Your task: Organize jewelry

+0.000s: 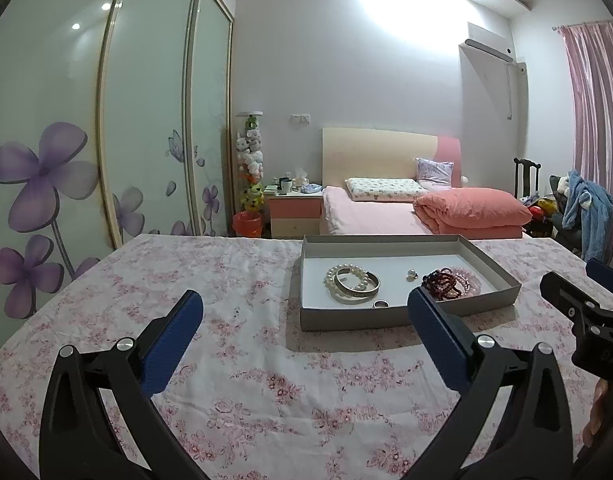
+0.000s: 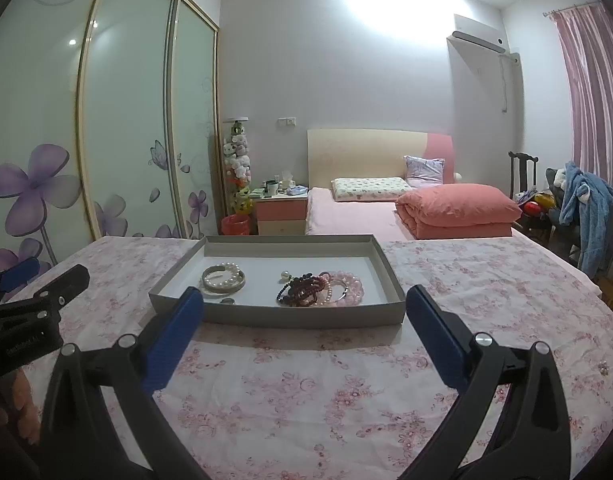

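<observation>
A shallow grey tray point(image 1: 346, 316) point(image 2: 278, 316) sits on a pink floral tablecloth. It holds a pearl bracelet with metal bangles point(image 1: 352, 282) point(image 2: 223, 278), a small ring point(image 1: 380, 303) point(image 2: 227, 301), a pearl earring point(image 1: 412, 274) point(image 2: 284, 276), dark red bead bracelets point(image 1: 442, 282) point(image 2: 302, 290) and pink bead bracelets point(image 1: 468, 276) point(image 2: 344, 286). My left gripper point(image 1: 306, 306) is open and empty, just short of the tray's near left side. My right gripper point(image 2: 304, 304) is open and empty at the tray's near edge. Each gripper shows at the edge of the other's view.
The floral tablecloth point(image 1: 246, 380) point(image 2: 326, 392) covers the table around the tray. Beyond it stand a pink bed point(image 1: 386, 216), a nightstand point(image 1: 294, 210), a red bin point(image 1: 247, 224), sliding flower-print wardrobe doors point(image 1: 106, 140) and a chair with a blue garment point(image 2: 586, 208).
</observation>
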Action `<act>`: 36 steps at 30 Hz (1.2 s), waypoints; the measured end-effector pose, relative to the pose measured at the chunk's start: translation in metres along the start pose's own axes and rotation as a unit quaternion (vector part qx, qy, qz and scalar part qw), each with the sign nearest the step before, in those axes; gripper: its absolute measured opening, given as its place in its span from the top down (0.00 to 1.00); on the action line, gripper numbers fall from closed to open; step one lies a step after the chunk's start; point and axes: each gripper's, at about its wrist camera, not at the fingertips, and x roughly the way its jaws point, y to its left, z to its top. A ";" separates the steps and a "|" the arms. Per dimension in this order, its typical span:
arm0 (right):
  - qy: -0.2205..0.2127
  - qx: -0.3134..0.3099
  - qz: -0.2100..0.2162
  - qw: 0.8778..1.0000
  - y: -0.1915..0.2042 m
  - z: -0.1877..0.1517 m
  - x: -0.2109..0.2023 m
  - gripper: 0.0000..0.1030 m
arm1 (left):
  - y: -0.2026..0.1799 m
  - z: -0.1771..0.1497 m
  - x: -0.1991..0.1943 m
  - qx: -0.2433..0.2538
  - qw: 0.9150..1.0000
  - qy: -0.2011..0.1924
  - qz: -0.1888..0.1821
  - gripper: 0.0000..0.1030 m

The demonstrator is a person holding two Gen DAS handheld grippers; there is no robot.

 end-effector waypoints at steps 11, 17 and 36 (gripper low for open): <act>-0.001 0.005 -0.003 1.000 -0.002 -0.003 -0.001 0.04 | -0.001 0.000 0.001 0.002 1.000 -0.001 -0.002 0.02; 0.002 0.009 -0.004 1.000 -0.003 -0.006 0.000 0.04 | -0.001 -0.001 0.002 0.004 1.000 0.002 -0.003 0.02; 0.006 0.016 -0.004 1.000 -0.003 -0.008 0.002 0.04 | -0.007 -0.001 0.003 0.009 1.000 0.009 -0.008 0.02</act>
